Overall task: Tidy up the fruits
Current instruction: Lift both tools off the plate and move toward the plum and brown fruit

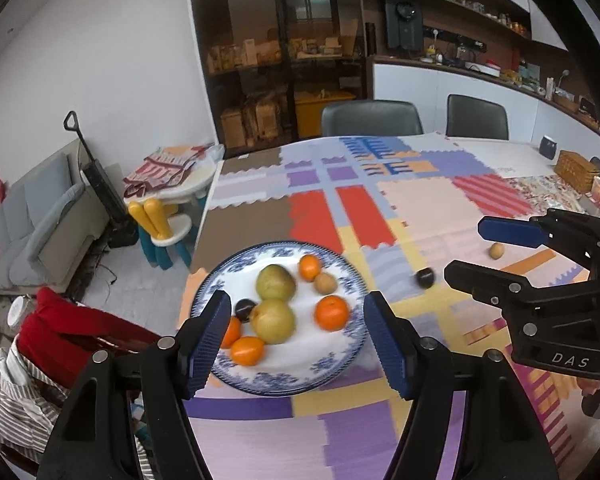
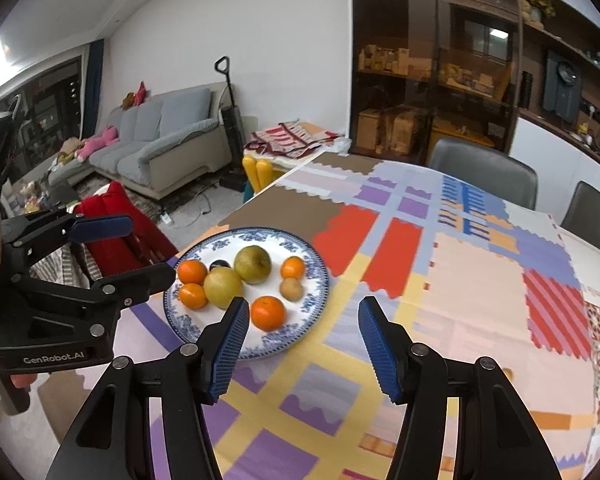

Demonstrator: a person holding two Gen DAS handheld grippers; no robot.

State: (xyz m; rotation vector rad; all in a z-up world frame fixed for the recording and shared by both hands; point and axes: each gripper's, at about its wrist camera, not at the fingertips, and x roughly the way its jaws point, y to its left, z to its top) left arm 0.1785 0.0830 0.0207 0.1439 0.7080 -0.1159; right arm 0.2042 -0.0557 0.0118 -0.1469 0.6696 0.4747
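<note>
A blue-and-white patterned plate (image 1: 342,354) sits near the corner of a table covered w/ a patchwork cloth (image 1: 420,208) in red, purple, yellow and pink blocks. On the plate: two yellow-green apples, one behind (image 1: 275,282) and one in front (image 1: 273,321), touching each other; four oranges, incl. a large one (image 1: 331,312) at the plate's right side and a smaller one (image 1: 310,267) toward the back; a brown kiwi (image 1: 325,283) just beside that small orange; and a dark plum (image 1: 245,309) tucked against the front apple.

Two fruits lie off the plate on the cloth: a second dark plum (image 1: 425,278) near the plate's right rim, and a small brown kiwi (image 1: 496,251) further right, well apart from the plate.

Left gripper (image 1: 296,338) hangs above the plate, blue ribbed pads spread apart, nothing between them; the fruit seen in the gap lies lower down on the plate. Right gripper (image 2: 300,344) is also parted w/ empty jaws, hovering over the cloth just right of the plate. In left-wrist view it shows at the right edge, side-on, above the loose plum and kiwi.

Bkgd: dark wood shelving (image 1: 284,60), two grey chairs (image 1: 372,118) at the table's far side, a grey sofa (image 2: 160,140), a red cloth (image 2: 116,216) over a chair by the table corner.
</note>
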